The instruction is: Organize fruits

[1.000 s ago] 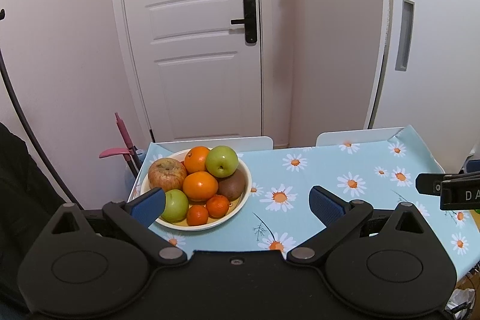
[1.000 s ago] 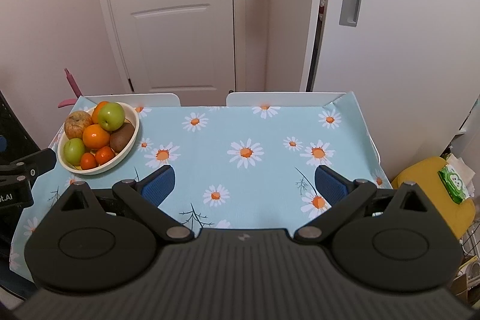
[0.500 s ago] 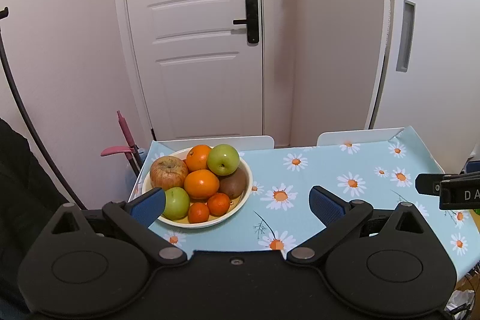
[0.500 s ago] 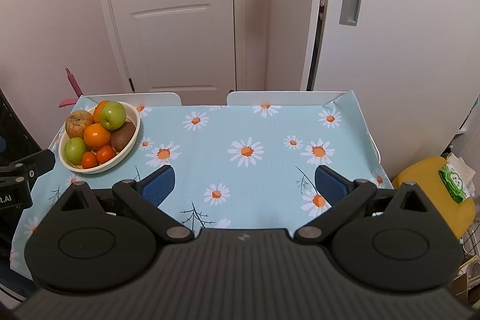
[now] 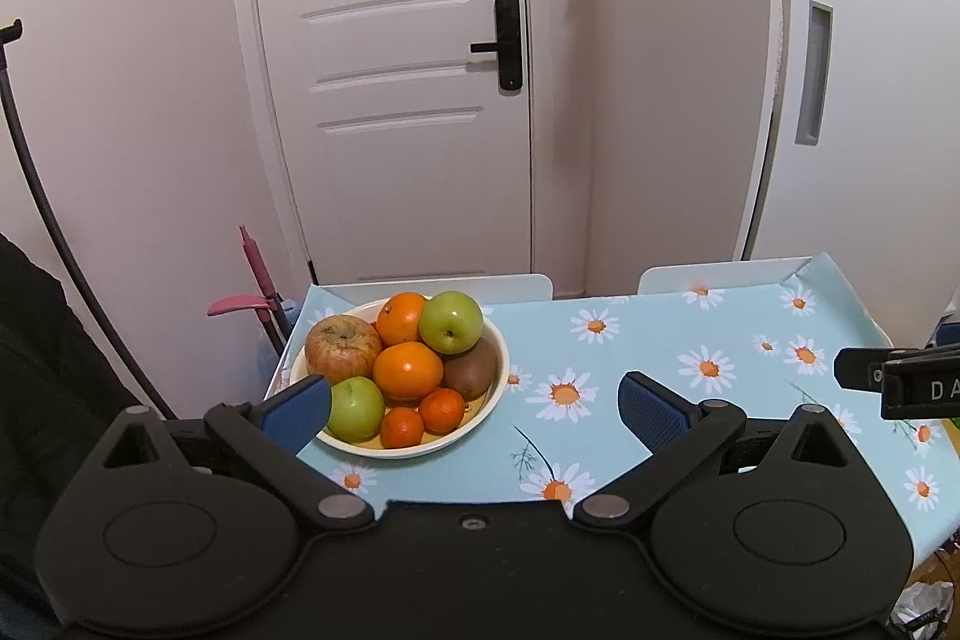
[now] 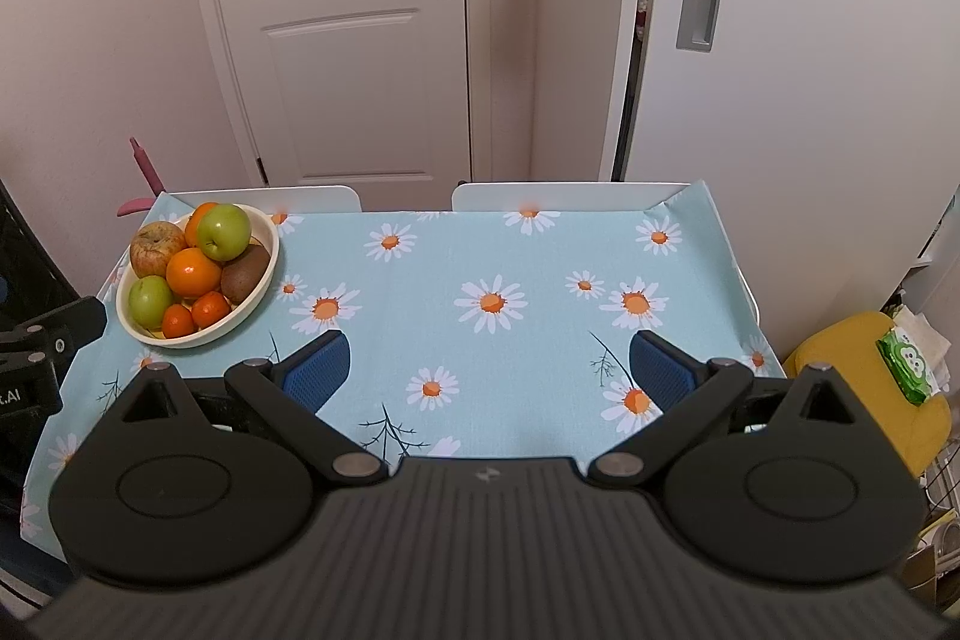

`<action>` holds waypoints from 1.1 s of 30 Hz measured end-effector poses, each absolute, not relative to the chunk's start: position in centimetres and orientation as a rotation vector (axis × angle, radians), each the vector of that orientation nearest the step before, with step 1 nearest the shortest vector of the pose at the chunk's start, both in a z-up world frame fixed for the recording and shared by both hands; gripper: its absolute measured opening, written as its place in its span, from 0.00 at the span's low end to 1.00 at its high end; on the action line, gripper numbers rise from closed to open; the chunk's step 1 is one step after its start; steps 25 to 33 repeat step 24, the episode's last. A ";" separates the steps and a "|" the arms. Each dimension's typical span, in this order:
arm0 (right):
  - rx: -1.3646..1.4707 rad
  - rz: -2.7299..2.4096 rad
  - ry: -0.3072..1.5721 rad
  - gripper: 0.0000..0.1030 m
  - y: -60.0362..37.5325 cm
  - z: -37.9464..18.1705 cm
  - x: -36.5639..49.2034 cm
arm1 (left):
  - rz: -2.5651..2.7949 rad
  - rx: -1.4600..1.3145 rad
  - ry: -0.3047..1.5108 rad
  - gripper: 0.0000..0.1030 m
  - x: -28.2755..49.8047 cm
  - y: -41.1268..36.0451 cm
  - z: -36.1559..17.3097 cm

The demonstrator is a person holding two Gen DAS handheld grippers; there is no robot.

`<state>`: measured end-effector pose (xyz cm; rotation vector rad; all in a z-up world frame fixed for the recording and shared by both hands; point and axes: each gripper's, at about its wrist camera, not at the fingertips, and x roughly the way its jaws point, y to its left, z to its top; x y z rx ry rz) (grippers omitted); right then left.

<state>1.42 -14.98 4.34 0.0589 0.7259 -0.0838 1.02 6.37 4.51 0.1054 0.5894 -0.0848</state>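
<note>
Eight fruits (image 5: 408, 370) sit heaped in the bowl (image 6: 264, 280) at the table's (image 6: 540, 340) far left corner, none loose on the cloth, which fits a sorted pile or one waiting to be spread. We hold our left gripper (image 5: 474, 403) spread wide and empty, facing the bowl. Our right gripper (image 6: 489, 367), likewise released, hangs over bare cloth.

The glossy cream bowl (image 5: 492, 388) sits on smooth, printed tablecloth (image 6: 540, 280); the matt black plastic tool (image 6: 489, 364) has ribbed blue pads (image 6: 318, 370).
</note>
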 end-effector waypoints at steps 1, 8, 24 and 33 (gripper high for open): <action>0.060 -0.084 0.727 1.00 -15.0 4.3 1.4 | -0.086 0.106 0.588 1.00 1.0 6.4 4.5; 0.062 -0.085 0.727 1.00 -15.2 4.3 1.2 | -0.088 0.109 0.588 1.00 0.9 6.1 4.6; 0.064 -0.082 0.722 1.00 -15.5 4.4 0.9 | -0.071 0.097 0.581 1.00 0.5 6.0 4.6; 0.064 -0.082 0.722 1.00 -15.5 4.4 0.9 | -0.071 0.097 0.581 1.00 0.5 6.0 4.6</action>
